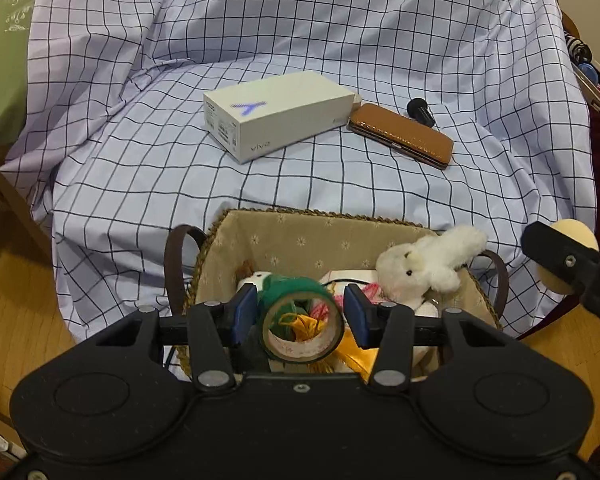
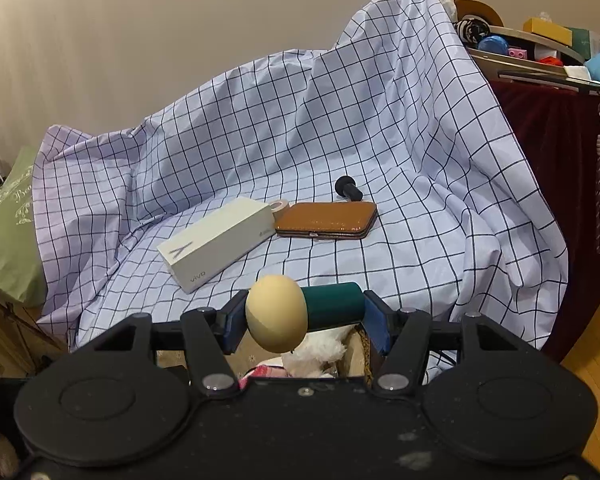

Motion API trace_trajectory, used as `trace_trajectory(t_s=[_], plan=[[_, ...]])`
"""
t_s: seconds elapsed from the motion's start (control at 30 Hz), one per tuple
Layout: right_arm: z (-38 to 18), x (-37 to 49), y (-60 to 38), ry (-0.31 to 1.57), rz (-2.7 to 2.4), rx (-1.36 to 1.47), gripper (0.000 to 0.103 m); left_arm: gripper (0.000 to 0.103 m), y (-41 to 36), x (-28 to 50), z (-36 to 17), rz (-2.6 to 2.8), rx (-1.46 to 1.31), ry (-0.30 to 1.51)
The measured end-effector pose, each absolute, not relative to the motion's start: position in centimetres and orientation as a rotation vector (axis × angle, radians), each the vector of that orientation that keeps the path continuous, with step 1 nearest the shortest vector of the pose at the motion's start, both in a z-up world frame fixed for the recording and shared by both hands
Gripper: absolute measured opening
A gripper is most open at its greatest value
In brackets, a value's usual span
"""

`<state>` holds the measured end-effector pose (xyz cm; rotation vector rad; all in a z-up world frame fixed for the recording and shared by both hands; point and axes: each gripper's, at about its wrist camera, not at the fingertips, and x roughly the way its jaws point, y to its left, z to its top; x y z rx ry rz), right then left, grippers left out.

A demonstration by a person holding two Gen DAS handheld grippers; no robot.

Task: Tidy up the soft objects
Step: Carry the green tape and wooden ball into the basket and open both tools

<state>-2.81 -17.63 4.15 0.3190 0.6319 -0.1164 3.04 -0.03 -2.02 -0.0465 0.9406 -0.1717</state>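
**Op:** Tape roll (image 1: 303, 322) sits pinched between my left gripper (image 1: 300, 316) pads, directly over the basket (image 1: 300, 236), bore facing me.

**Spotter:** And the right?

**Op:** My right gripper (image 2: 306, 320) clamps the mushroom toy (image 2: 300, 312), long axis crosswise, also above the basket, beside the white plush (image 1: 428, 264). Left looks nearer for dropping.
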Motion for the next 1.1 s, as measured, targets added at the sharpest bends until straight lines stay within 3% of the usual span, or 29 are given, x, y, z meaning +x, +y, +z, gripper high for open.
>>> trace_trajectory(t_s=[0.4,0.43,0.5,0.77,0.83,0.9,1.1], plan=[[3.0,-2.7,-17.2,0.688,-0.135,0.309,0.059,0.049,1.4,2.2,-2.0,-0.136,-0.111,0.902],[3.0,-2.6,-17.2,0.696,-0.139,0.307,0.059,0.050,1.6,2.1,-1.9,-0.126,-0.118,0.892],[2.6,-2.4,-17.2,0.719,-0.146,0.305,0.059,0.066,1.9,1.8,-1.6,-0.111,-0.128,0.874],[2.2,-2.1,-16.8,0.757,-0.138,0.293,0.059,0.067,1.8,1.2,-1.2,-0.093,-0.110,0.846],[2.1,-2.1,-16.9,0.760,-0.135,0.295,0.059,0.070,1.9,1.2,-1.1,-0.078,-0.108,0.837],[2.1,-2.1,-16.9,0.763,-0.132,0.296,0.060,0.080,2.1,1.2,-1.0,-0.066,-0.114,0.829],[2.2,-2.1,-16.7,0.762,-0.114,0.293,0.061,0.080,2.4,1.3,-1.4,-0.058,-0.118,0.849]])
